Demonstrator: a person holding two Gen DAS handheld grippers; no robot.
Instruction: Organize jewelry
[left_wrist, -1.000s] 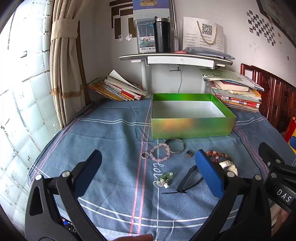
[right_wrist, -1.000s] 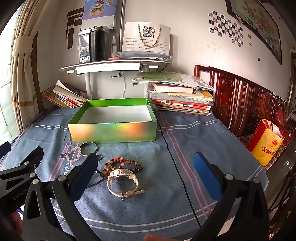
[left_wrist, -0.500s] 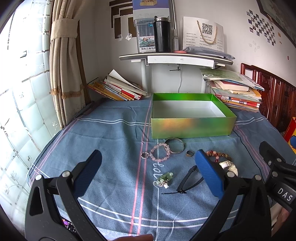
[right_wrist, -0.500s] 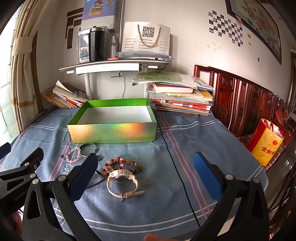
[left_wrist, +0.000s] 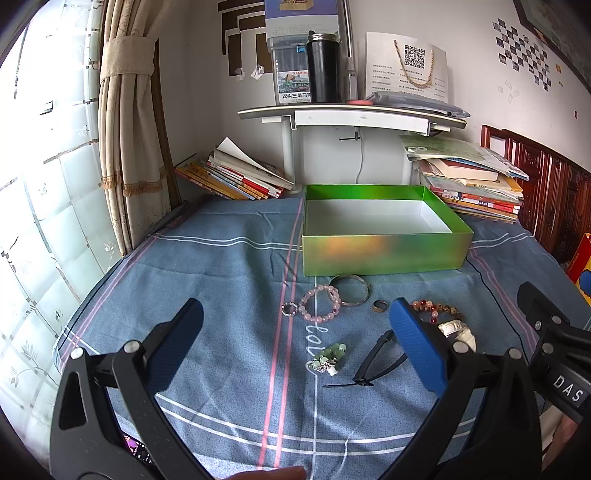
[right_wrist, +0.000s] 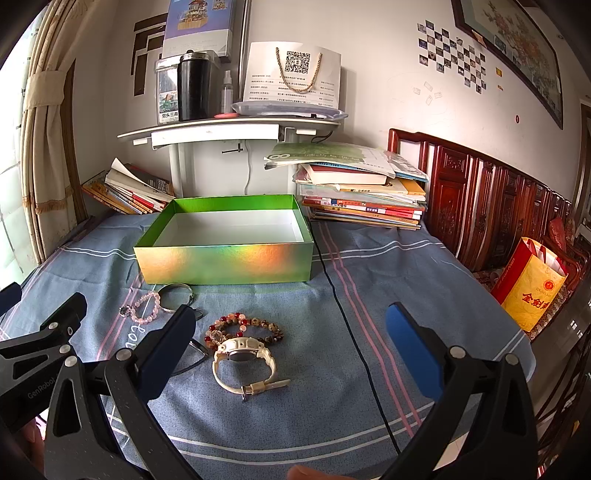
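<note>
1. The left gripper (left_wrist: 295, 325) sits low in its frame, jaws spread wide, holding nothing.
2. The right gripper (right_wrist: 290, 332) is likewise wide open and empty at the bottom of its frame.
3. A green box (left_wrist: 384, 254) stands open at centre frame on the blue cloth (left_wrist: 221, 280).
4. Just below the box lie a pink bead bracelet (left_wrist: 320, 303), a metal bangle (left_wrist: 351, 291) and a small ring (left_wrist: 379, 305).
5. A white watch (right_wrist: 243, 360) lies at lower centre of the right view, touching a brown bead bracelet (right_wrist: 255, 326).
6. A green charm (left_wrist: 328, 356) and a black strap (left_wrist: 373, 365) lie between the left fingers.
</note>
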